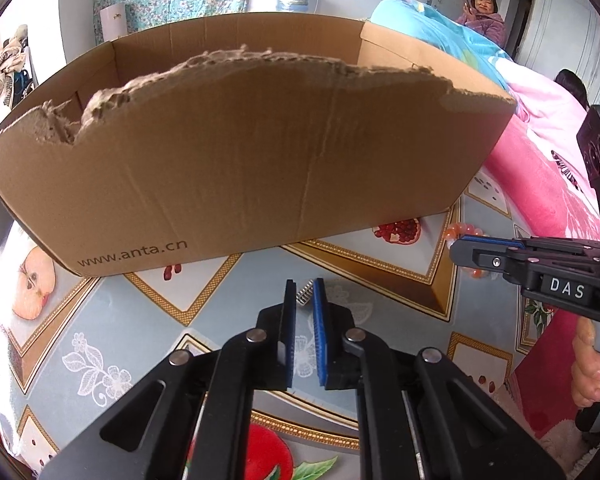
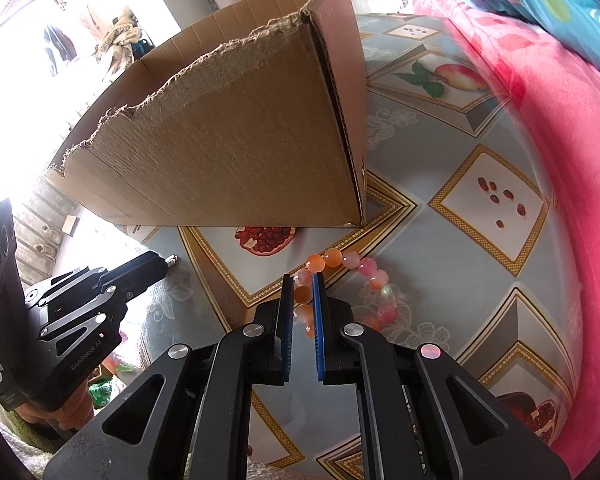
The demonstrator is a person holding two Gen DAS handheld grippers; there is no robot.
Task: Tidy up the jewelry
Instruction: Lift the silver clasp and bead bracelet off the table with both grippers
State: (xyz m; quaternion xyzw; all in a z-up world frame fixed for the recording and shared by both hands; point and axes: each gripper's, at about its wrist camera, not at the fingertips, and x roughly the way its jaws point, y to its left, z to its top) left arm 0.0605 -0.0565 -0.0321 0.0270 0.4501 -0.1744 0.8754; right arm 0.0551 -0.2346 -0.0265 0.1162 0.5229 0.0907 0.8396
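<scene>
Bead bracelet: round translucent beads, orange, peach and pink, one pale greenish, strung in a loop. It lies on the fruit-print tablecloth, near side of the cardboard box, just off the box's near right corner, next to a printed pomegranate. In the left wrist view only a few orange beads show, behind the other tool's fingertips.

Second piece: a small silvery segmented item, maybe a chain or clasp, too small to say. It is on the cloth in front of the box's near wall, a bit right of the "www.anta.cn" print.

Right gripper: jaws narrowed to a slim gap, blue pads facing in. The left side of the bracelet loop runs straight through the gap, beads visible between the pads. Looks like it's pinching the strand; can't confirm both pads actually touch. Rest of the loop is flat on the cloth to the right.

Left gripper: same narrow gap, tips low over the cloth, the silvery piece sits right between the tips. Pinched or just bracketed, can't tell from either view.

Box: open top, near wall's upper edge torn ragged, resting on the table. Inside not visible.

Pink blanket along the right edge of the table.
</scene>
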